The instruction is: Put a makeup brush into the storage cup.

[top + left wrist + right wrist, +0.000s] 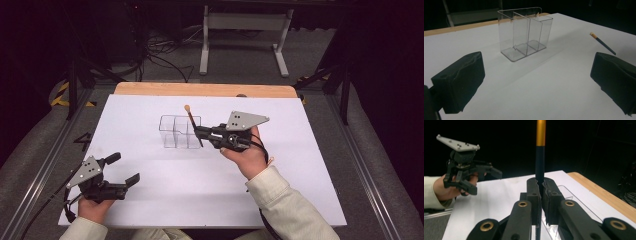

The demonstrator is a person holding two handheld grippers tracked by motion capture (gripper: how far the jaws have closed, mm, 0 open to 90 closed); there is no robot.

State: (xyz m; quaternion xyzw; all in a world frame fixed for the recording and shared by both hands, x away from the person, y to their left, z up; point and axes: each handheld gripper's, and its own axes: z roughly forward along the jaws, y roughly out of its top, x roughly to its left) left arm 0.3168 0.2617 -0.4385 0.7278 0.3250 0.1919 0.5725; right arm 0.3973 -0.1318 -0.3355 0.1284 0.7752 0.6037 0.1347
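A clear acrylic organizer (180,131) with several compartments stands upright in the middle of the white table. My right gripper (199,133) hovers at its right side, shut on a brush (192,125) with a black handle, gold ferrule and tan tip. The brush tip points up and away, and its lower end hangs over the organizer's right compartments. In the right gripper view the handle (540,157) rises straight between the shut jaws, and the organizer's rim (571,197) lies below. My left gripper (124,168) rests open near the front left corner, with nothing between its pads (461,80).
The white sheet (300,165) covers a table with a wooden far edge (200,90). A white stand (245,30) and cables sit on the floor beyond. Metal rails run along both sides of the table.
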